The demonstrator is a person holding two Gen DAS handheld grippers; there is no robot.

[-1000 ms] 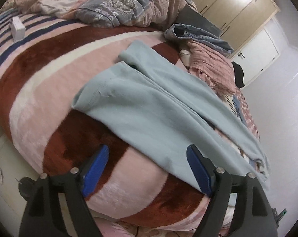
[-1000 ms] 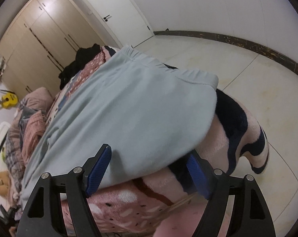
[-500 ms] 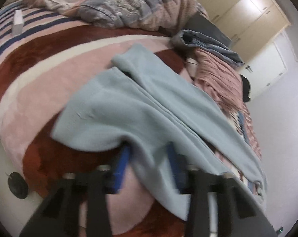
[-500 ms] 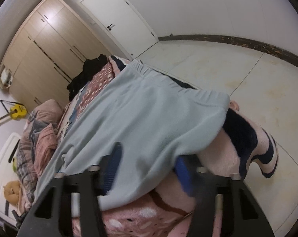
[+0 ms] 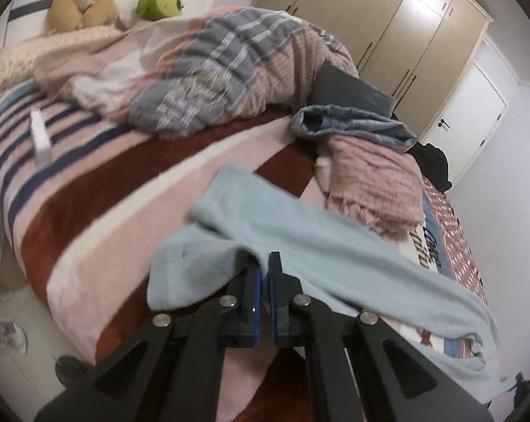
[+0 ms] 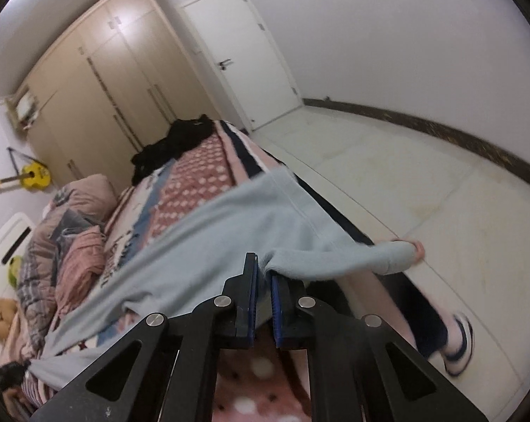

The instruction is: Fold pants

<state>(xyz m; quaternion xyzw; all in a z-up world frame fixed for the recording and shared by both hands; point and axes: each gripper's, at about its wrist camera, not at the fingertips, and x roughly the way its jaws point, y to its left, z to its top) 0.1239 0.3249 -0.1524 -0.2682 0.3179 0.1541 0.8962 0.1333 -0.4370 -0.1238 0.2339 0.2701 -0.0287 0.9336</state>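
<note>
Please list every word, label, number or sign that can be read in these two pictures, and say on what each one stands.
No text can be read with certainty.
Dark cursive lettering on the printed bedspread, beside the light blue pants: too blurred and partly covered to read.
The same lettering in the right wrist view: also blurred.
A printed sheet on the floor: a picture, no legible words.

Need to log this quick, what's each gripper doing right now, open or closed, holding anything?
Left gripper: closed on the light blue pants.
Right gripper: closed on the same pants.

Both grippers — left (image 5: 264,263), right (image 6: 264,267) — fingers pinched together.
</note>
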